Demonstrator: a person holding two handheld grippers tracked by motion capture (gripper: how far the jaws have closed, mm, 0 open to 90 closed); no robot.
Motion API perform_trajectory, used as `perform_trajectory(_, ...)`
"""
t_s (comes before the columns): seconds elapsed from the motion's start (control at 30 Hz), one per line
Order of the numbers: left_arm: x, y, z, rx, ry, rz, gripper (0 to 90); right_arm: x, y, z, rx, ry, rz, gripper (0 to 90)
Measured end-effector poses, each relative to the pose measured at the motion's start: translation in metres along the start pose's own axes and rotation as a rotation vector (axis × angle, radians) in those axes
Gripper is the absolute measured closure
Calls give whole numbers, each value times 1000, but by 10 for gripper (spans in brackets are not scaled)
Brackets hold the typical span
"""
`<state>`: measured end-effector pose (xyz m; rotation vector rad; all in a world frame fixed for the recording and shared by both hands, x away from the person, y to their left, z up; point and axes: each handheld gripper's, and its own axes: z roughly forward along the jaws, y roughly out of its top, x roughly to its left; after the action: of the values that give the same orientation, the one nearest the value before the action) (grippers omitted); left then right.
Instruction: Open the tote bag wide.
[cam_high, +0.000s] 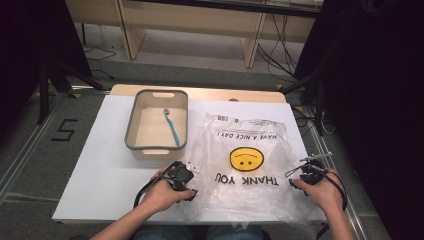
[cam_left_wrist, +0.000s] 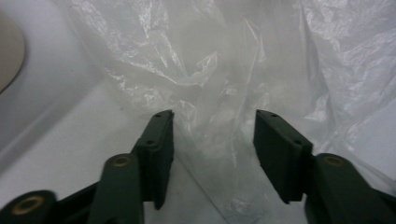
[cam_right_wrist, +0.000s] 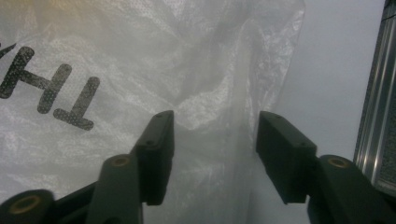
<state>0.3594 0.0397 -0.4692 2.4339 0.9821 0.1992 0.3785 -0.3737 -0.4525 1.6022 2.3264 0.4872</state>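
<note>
Because the plastic bag (cam_high: 246, 165) is so thin and slippery, I am risking pinching only one layer, or dragging it off the bench (cam_high: 100, 165). It is lying crumpled, clear, with a yellow smiley and "THANK YOU", between my two sets of fingers. Left fingers (cam_left_wrist: 212, 135) and right fingers (cam_right_wrist: 215, 135) are standing half-parted around folds, not pressing.

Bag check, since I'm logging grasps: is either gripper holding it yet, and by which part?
Neither. The bag's near edge lies between the open jaws of the left gripper and right gripper, not clamped.
</note>
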Motion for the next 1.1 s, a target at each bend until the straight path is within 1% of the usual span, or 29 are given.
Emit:
perform_trajectory(0.07,1,0,1,8,18,13,609,1,0,1,15,14,-8,638)
perform_trajectory(0.13,2,0,1,5,21,14,666,1,0,2,29,21,-16,699)
perform_trajectory(0.17,2,1,2,6,28,27,692,1,0,2,34,28,-16,727)
perform_trajectory(0.3,1,2,2,2,34,44,772,1,-1,2,37,31,-8,844)
perform_trajectory(0.4,1,3,3,0,44,54,841,1,-1,2,37,45,8,892)
perform_trajectory(0.5,1,4,4,-1,48,56,888,1,-2,2,35,47,13,900)
perform_trajectory(0.63,2,7,2,-35,76,71,895,1,-3,1,29,62,36,900)
perform_trajectory(0.67,2,7,2,-35,76,71,895,1,-3,1,29,62,36,900)
perform_trajectory(0.73,2,13,-1,-60,100,89,895,1,-3,-1,19,68,49,900)
perform_trajectory(0.8,1,18,-3,-88,115,93,895,1,-3,-1,12,68,56,900)
perform_trajectory(0.83,2,21,-3,-104,118,92,896,1,-4,-3,2,67,68,900)
perform_trajectory(0.87,4,27,-4,-120,130,89,896,1,-4,-3,-1,67,75,900)
perform_trajectory(0.93,8,33,-5,-140,140,76,896,0,-5,-4,-7,68,87,900)
perform_trajectory(1.0,12,39,-6,-154,157,65,896,0,-5,-6,-17,67,103,900)
perform_trajectory(1.1,15,46,-6,-169,177,52,895,-1,-6,-7,-26,66,114,900)
